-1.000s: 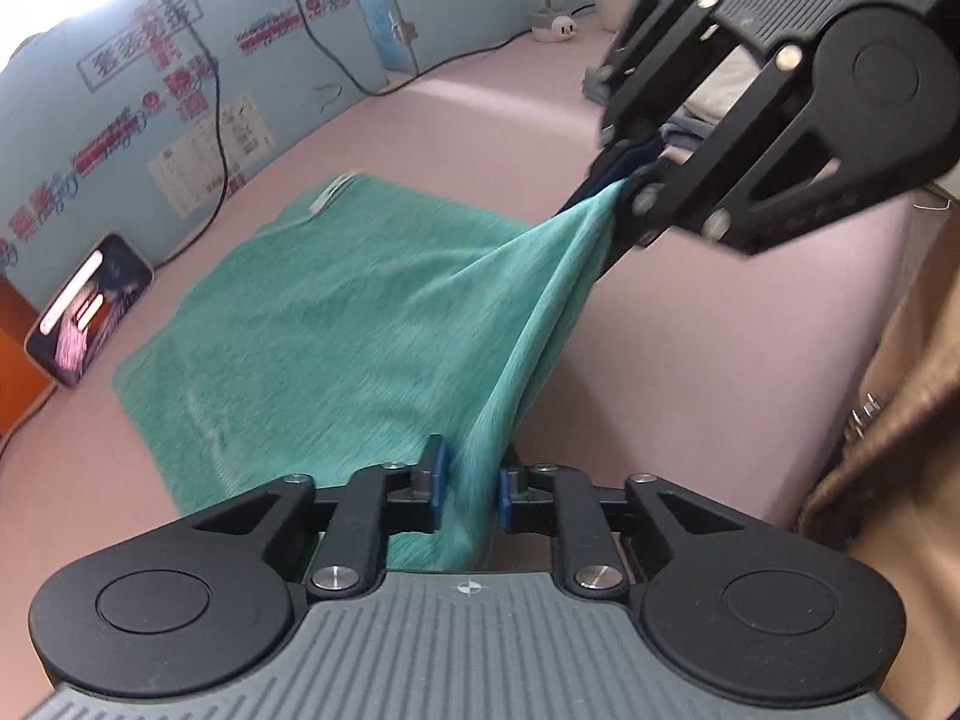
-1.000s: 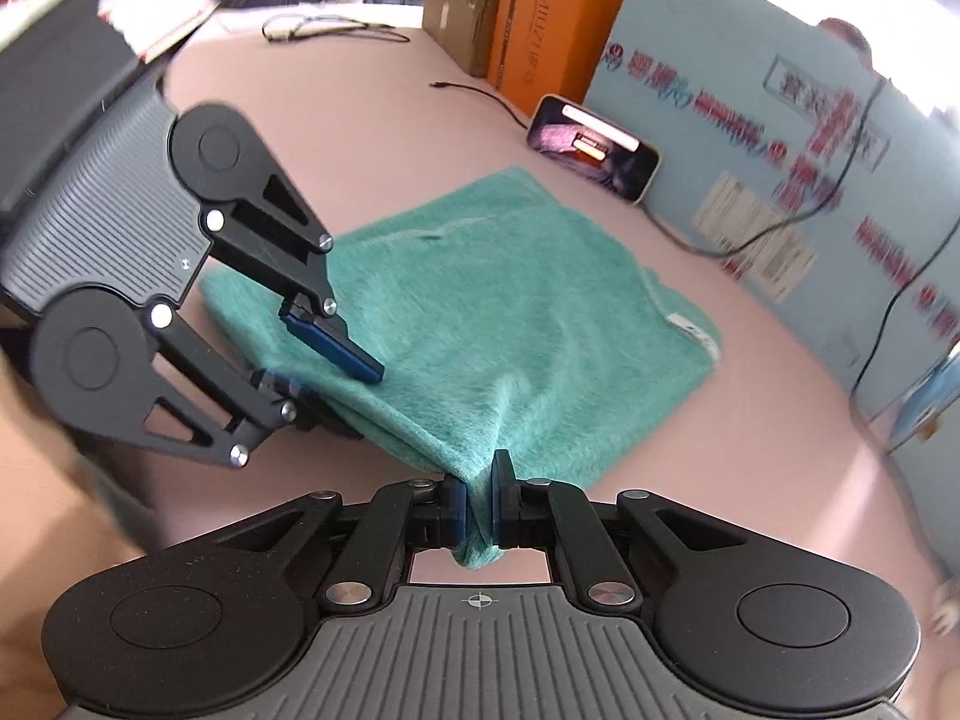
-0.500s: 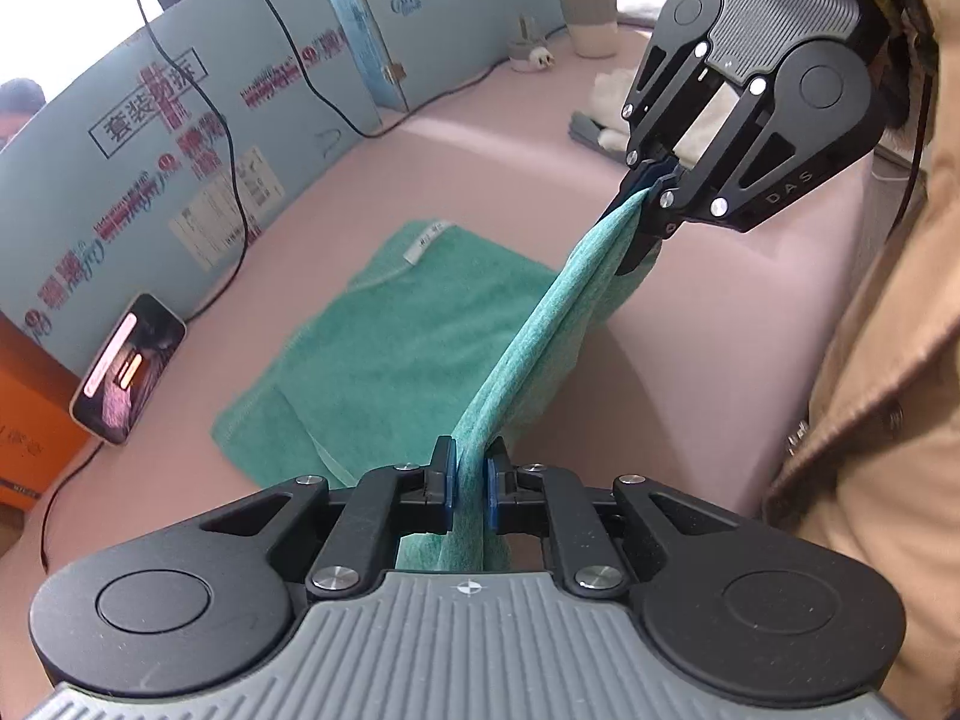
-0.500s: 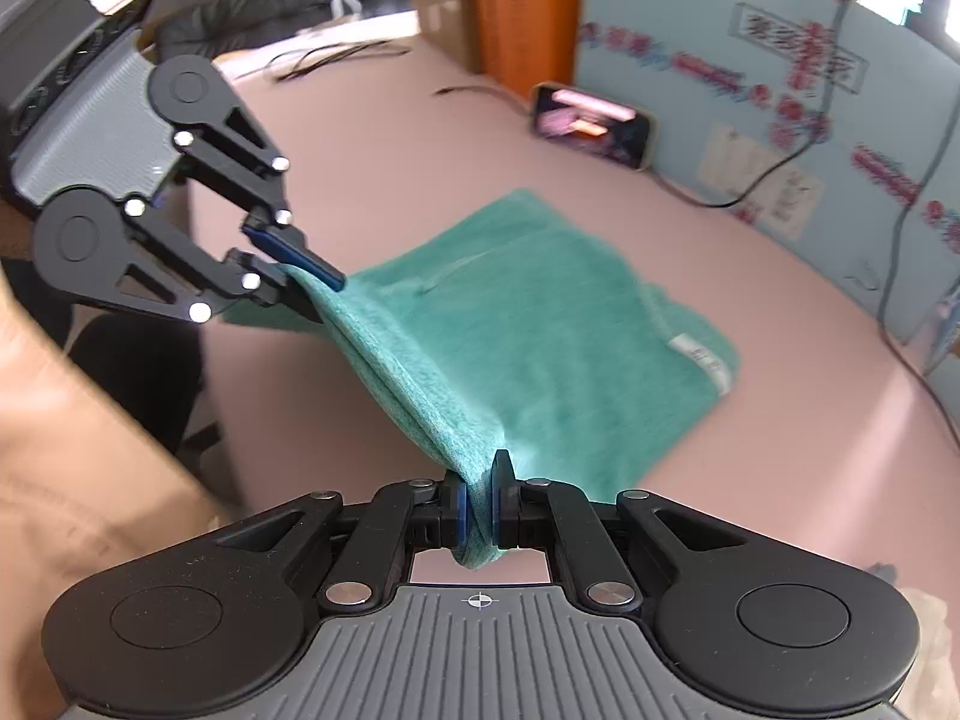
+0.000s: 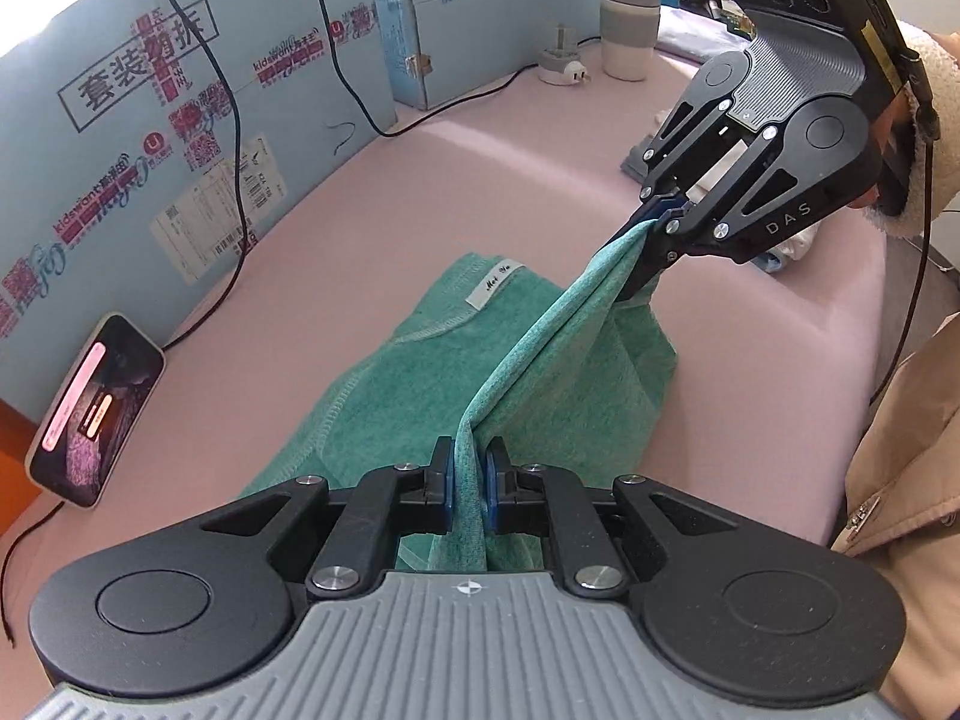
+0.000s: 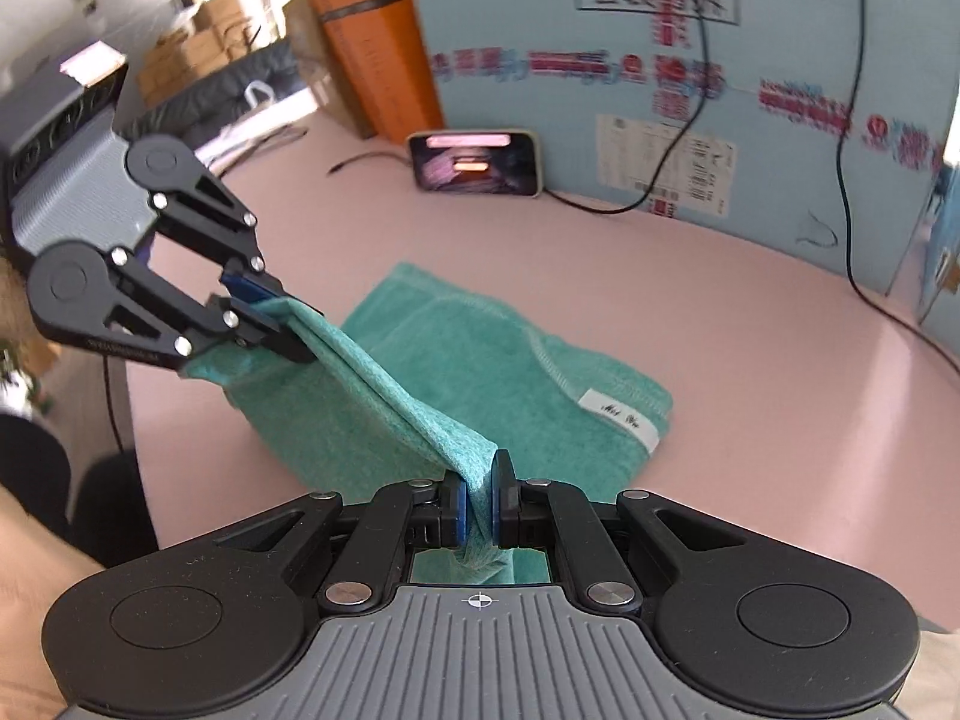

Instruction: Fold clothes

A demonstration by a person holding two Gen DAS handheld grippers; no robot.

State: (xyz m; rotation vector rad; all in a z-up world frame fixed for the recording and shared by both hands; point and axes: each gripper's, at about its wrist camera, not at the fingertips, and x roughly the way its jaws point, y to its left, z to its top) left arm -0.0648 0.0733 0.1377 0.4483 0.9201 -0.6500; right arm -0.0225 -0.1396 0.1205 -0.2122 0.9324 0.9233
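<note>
Between the two pairs of fingers a green towel hangs in a taut ridge, its upper edge lifted clear while the rest drapes down onto the pink surface beyond the fingertips. The left gripper has its blue-padded fingers pinching one corner of that raised edge; cloth bunches up between the pads and trails below them. The right gripper pinches the other corner in the same way, pads pressed together on a fold of the fabric. In the left wrist view the right gripper shows ahead and to the right of the fingers, a fleece-cuffed sleeve behind it. In the right wrist view the left gripper shows ahead and to the left. A white label is sewn to the towel's stitched hem, on the part lying flat past the fingers. Farther out, a lit phone leans against a pale blue printed board, with black cables running over the board. Beyond the right gripper in the left wrist view stand a lidded cup and a white plug adapter. An orange box stands left of the phone.
</note>
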